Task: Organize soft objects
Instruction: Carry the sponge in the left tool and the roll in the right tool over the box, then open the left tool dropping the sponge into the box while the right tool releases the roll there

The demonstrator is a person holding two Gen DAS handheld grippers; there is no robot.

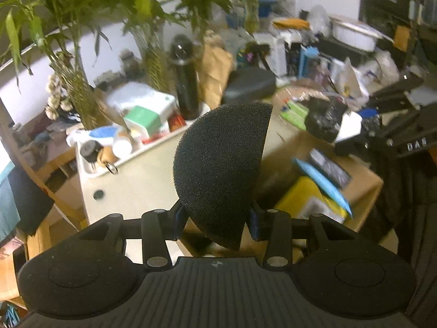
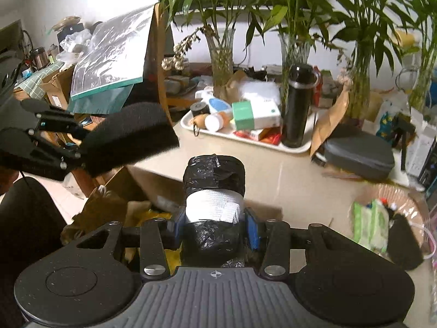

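Black sponge [image 1: 221,169] clamped in left claw [image 1: 218,218]; wrapped bundle [image 2: 214,205] clamped in right claw [image 2: 215,227]. Ahead: tray [image 2: 297,147], black bottle [image 2: 297,106], plants [image 2: 221,54], box below [image 1: 363,180].

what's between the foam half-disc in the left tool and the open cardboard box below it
Nothing visible: the foam half-disc hangs in open air in the left tool, above the cardboard box.

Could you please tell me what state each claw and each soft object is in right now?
Left claw: shut on the foam half-disc.
Foam half-disc: held clear of the table, flat cut edge to the right.
Right claw: shut on the plastic-wrapped roll.
Plastic-wrapped roll: held upright, white band around its middle.
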